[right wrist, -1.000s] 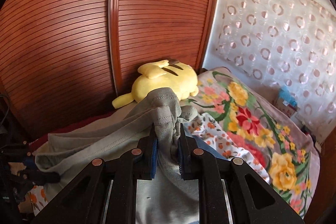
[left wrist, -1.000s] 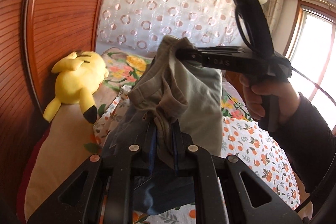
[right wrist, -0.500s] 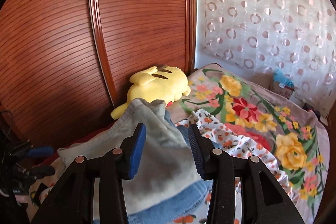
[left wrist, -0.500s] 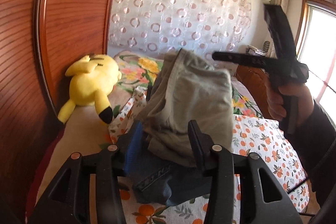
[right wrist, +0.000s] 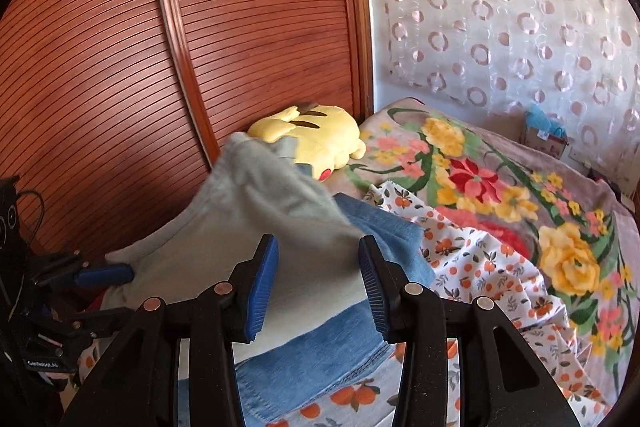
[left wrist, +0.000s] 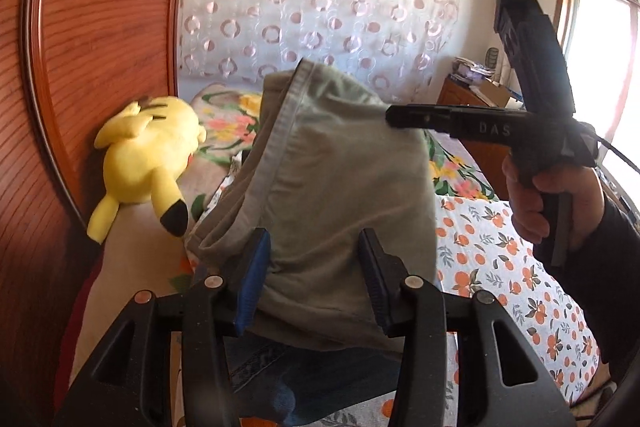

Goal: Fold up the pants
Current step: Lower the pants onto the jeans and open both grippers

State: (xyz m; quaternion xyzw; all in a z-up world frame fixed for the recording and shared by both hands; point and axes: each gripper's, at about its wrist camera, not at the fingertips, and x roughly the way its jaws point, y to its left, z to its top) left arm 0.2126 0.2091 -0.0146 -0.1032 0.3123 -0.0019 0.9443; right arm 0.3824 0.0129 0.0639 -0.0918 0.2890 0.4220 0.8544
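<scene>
Both grippers released: left gripper (left wrist: 312, 275) and right gripper (right wrist: 318, 283) have jaws apart, w/ the grey-green cotton pants (left wrist: 340, 167) bunched between the pads, no squeeze. Pants sit atop folded blue denim jeans (right wrist: 360, 311), directly under and ahead of the jaws. Risk, imo: the fold stands up loose, so it could slump or unroll once the jaws withdraw, or a pad snags fabric and drags it. No containers in view.
</scene>
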